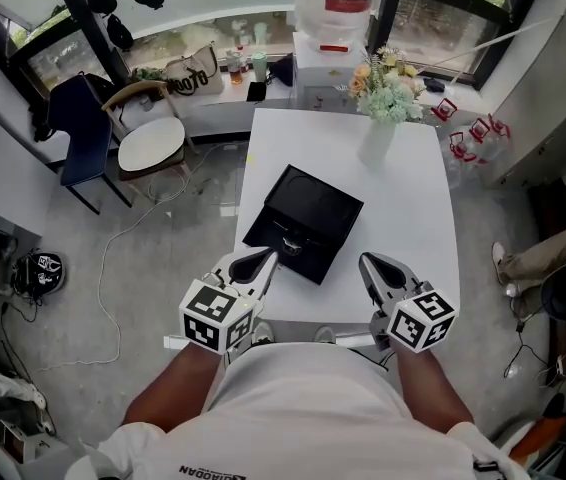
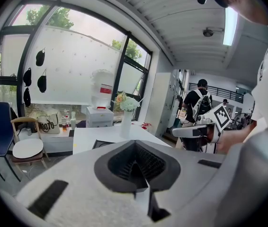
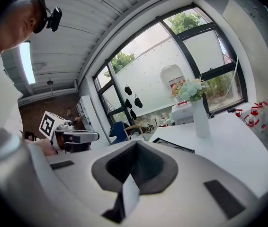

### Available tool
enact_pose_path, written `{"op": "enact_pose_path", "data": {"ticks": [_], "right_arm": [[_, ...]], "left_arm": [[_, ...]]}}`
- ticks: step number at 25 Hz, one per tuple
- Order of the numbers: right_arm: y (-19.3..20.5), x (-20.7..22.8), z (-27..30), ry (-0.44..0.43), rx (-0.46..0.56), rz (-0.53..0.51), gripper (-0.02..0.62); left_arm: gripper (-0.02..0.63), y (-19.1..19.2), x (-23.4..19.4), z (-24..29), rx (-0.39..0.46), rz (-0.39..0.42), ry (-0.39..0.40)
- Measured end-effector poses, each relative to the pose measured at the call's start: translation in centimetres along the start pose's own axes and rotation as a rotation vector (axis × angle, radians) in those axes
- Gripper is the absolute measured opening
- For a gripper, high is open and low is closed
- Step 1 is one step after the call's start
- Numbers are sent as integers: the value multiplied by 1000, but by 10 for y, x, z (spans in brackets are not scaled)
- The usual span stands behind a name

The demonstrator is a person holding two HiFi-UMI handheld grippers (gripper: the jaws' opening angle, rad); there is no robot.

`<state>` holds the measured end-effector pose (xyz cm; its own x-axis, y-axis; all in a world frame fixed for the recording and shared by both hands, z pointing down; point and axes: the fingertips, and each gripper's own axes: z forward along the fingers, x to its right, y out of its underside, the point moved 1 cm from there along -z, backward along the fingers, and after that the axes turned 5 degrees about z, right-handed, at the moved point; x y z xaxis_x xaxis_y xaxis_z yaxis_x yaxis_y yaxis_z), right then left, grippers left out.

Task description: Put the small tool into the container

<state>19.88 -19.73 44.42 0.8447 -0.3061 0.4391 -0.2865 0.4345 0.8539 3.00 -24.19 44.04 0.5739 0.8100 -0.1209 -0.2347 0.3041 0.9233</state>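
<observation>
at the bottom of the head view is the person's white shirt. just above it the two hands hold the tongs out in front, side by side.

the left tongs are in the lower middle of the frame, a bit to the left. they are pinched together with nothing in them. the right tongs are a bit to the right. they are pinched together too, and they hold nothing. both hang over the near edge of the white desk and point at the black box. i think they are held like this to be ready, because the job has not started or has just ended.

the black box sits in the middle of the frame, turned a little crooked. it is open on top, so a thing can be dropped in. it is near both tongs, so it is easy to reach.

in the near part of the box there is a small pale thing. it may be the small tool, but it is too small to be sure. i see no other tool on the desk.

farther off, at the top right of the desk, stands a white vase with flowers. it is well apart from the box, so it will not get bumped.

beyond the desk, at the upper left, are a round chair and a blue chair.
</observation>
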Motion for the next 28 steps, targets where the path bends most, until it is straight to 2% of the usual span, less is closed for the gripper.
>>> {"op": "enact_pose_path", "data": {"ticks": [5, 28], "right_arm": [[3, -6, 1, -6, -15, -31, 5], [14, -11, 6, -7, -30, -31, 5]], "left_arm": [[9, 1, 0, -3, -1, -7, 0], [9, 7, 2, -1, -6, 4, 7]]}}
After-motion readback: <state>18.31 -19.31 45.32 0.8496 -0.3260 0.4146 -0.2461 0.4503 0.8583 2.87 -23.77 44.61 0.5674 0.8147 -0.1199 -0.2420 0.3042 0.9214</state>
